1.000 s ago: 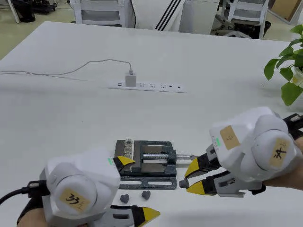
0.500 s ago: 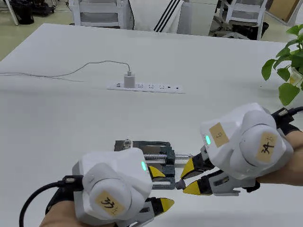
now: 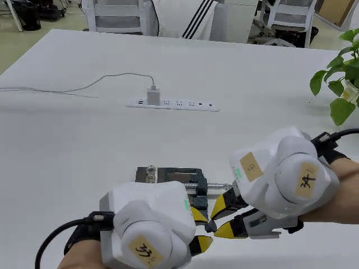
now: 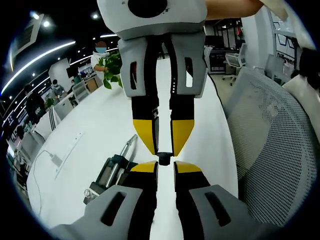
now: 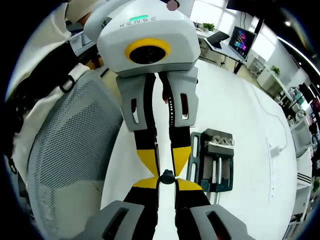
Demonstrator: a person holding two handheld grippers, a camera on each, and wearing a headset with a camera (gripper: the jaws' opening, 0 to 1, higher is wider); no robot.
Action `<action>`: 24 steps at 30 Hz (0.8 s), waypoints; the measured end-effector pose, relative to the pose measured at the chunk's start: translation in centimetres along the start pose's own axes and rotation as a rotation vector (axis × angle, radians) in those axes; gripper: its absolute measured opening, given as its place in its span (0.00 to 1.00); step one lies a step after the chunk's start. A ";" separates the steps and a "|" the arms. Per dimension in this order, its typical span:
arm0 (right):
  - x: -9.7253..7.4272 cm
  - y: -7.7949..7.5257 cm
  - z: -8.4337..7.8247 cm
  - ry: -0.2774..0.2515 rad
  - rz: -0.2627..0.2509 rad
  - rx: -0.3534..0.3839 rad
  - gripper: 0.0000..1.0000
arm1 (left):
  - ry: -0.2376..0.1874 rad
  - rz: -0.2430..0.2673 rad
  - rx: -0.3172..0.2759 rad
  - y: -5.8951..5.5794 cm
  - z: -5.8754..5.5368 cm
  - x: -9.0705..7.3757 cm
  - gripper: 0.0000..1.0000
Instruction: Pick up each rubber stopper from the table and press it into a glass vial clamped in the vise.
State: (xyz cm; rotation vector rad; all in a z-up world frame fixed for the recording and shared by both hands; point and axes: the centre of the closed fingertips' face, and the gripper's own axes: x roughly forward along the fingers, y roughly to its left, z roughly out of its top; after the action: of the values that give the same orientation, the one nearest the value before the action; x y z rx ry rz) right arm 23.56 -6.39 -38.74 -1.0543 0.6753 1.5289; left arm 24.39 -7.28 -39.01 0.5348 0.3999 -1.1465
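Stopper first: the small dark rubber stopper (image 3: 210, 226) sits right where the two grippers meet nose to nose, just off the near right corner of the vise (image 3: 178, 175). In the head view I have the left gripper (image 3: 200, 230) on the near left and the right gripper (image 3: 220, 218) on the right, their yellow tips almost touching.

Through the right gripper view, the rubber stopper (image 5: 167, 176) is seated between my own two yellow tips, and those jaws are clenched on it. The left gripper hangs from the top of that view, its tips right up against the stopper.

Over to the left gripper view, same story from the other side. The stopper (image 4: 163, 160) is at the meeting point, with my left jaws set to a narrow slot just beneath it. Whether that left pair is pressing on it too, I cannot tell.

Now the vise: it lies flat on the white table (image 3: 84, 145), and its screw handle (image 3: 220, 184) pokes out to the right, towards the right gripper. A short row of glass vials (image 3: 150, 172) stands at its far left end. I can't make out whether any of them is capped.

Farther off there's a white power strip (image 3: 171, 103) with a charger (image 3: 153, 94) plugged in and a cable trailing left. A green plant (image 3: 342, 73) stands at the far right edge of the table.
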 end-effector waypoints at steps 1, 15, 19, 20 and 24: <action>0.1 0.2 -0.1 0.005 0.007 -0.001 0.07 | 0.001 -0.002 0.000 -0.1 0.0 0.0 0.09; 0.5 1.0 0.2 -0.017 0.037 -0.011 0.07 | -0.009 -0.027 -0.046 -0.8 -0.3 -0.1 0.05; 0.3 0.8 0.3 -0.070 0.041 0.011 0.08 | -0.030 -0.023 -0.067 -0.8 -0.2 -0.3 0.05; 0.2 0.8 0.5 -0.100 0.040 0.063 0.08 | -0.035 -0.021 -0.072 -0.7 -0.1 -0.4 0.05; -0.5 0.4 0.6 -0.183 0.040 0.181 0.12 | -0.059 -0.014 -0.099 -0.5 0.1 -0.6 0.05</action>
State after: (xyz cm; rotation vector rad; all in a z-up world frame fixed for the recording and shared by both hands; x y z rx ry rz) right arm 23.03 -6.18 -38.13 -0.7599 0.6952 1.5452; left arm 23.76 -7.07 -38.69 0.4121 0.4078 -1.1467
